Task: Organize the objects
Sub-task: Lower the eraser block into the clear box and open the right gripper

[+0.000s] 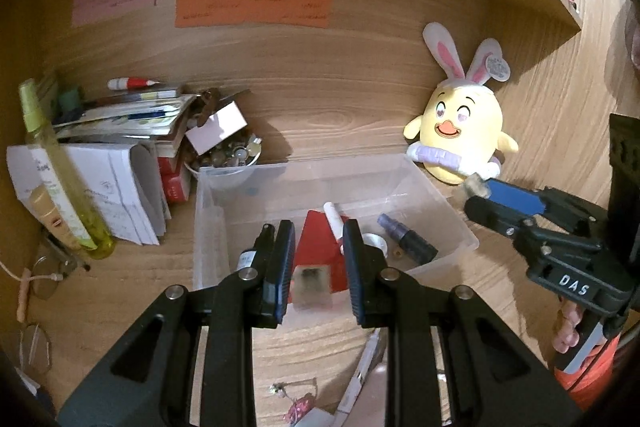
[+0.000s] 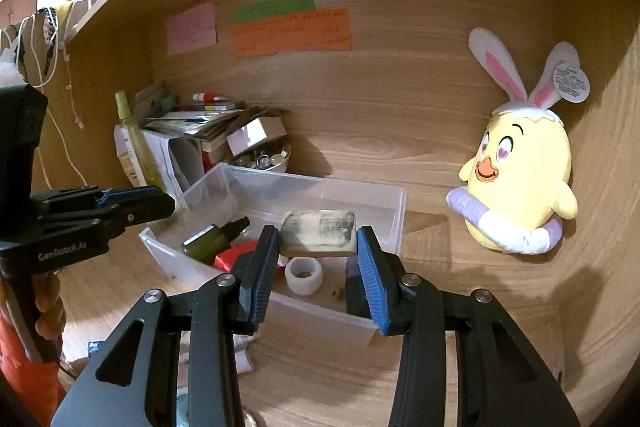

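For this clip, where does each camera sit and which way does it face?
Left wrist: on the left gripper, facing forward and down into the clear bin; its own fingers show, the right gripper at right.
Right wrist: on the right gripper, facing the same clear bin; its fingers clamp a worn block, left gripper at left.
Shared: clear bin, plush chick, orange note.

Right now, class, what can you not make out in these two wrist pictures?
Writing on the orange note: both views, blurred.
Whether the left gripper holds anything: left wrist view, blurred shape between its fingers.
Purple bottle: right wrist view, behind a finger of the right gripper.
Plush tag text: too small.
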Available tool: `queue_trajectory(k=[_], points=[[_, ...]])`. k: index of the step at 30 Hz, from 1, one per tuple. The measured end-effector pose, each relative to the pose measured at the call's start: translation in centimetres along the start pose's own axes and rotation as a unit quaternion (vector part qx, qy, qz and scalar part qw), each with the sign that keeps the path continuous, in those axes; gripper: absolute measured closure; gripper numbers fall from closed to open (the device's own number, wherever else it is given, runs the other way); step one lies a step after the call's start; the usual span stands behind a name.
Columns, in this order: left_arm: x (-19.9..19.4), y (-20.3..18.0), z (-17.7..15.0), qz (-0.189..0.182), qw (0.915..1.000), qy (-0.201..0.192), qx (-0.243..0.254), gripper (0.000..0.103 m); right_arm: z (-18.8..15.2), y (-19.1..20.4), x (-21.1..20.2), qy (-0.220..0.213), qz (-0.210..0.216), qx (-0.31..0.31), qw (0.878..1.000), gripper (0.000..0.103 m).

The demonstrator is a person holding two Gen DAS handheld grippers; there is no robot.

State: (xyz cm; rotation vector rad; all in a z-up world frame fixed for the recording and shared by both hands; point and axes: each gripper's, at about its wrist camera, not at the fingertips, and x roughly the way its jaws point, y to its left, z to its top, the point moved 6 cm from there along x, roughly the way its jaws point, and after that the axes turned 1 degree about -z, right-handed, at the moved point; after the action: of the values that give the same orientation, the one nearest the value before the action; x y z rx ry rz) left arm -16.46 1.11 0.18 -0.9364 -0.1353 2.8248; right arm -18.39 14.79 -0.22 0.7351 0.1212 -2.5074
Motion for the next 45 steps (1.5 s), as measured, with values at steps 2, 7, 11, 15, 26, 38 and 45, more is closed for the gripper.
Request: queue_trajectory(k=[2,7,11,15,26,38,45], points=[[0.6,-0.1,0.3,0.001,1.0,0.002,0.001,0.079,0.0,-0.1,0.6,0.006,0.003,0.001,1.0,0.066],[2.1,0.5,0.3,0.0,0.9998,0.019,-0.008,0.079,-0.5,-0.4,2.6,0.027,0.005,0.004,1.0,0.066],[2.8,1.4,-0.4,-0.001,0.9992,0.033,-0.022,0.079,-1.3,-0.7,4.4,0.051,0.006,0.006,0.999,0.066],[3.4,2.0,-1.4,0.003,0.9982,0.053,-0.027,0.075,-2.2,-0.9,6.2,0.074,0.001,0.008,0.997,0.066],[2.9,3.0,-2.7,0.019,0.9979,0.054,-0.031,0.046,-3.3,-0.9,7.8,0.103,-0.005,0.006,0.995,0.066],[-0.1,3.4,-3.3,0.043,0.9979,0.045,-0.019,0.027,-2.7,0.2,5.7,0.085,-0.014,-0.014,0.996,0.036],[-2.6,3.9,-5.3,0.071,0.9965,0.042,-0.013,0.012,-3.1,1.5,2.6,0.067,-0.001,-0.024,0.997,0.021]])
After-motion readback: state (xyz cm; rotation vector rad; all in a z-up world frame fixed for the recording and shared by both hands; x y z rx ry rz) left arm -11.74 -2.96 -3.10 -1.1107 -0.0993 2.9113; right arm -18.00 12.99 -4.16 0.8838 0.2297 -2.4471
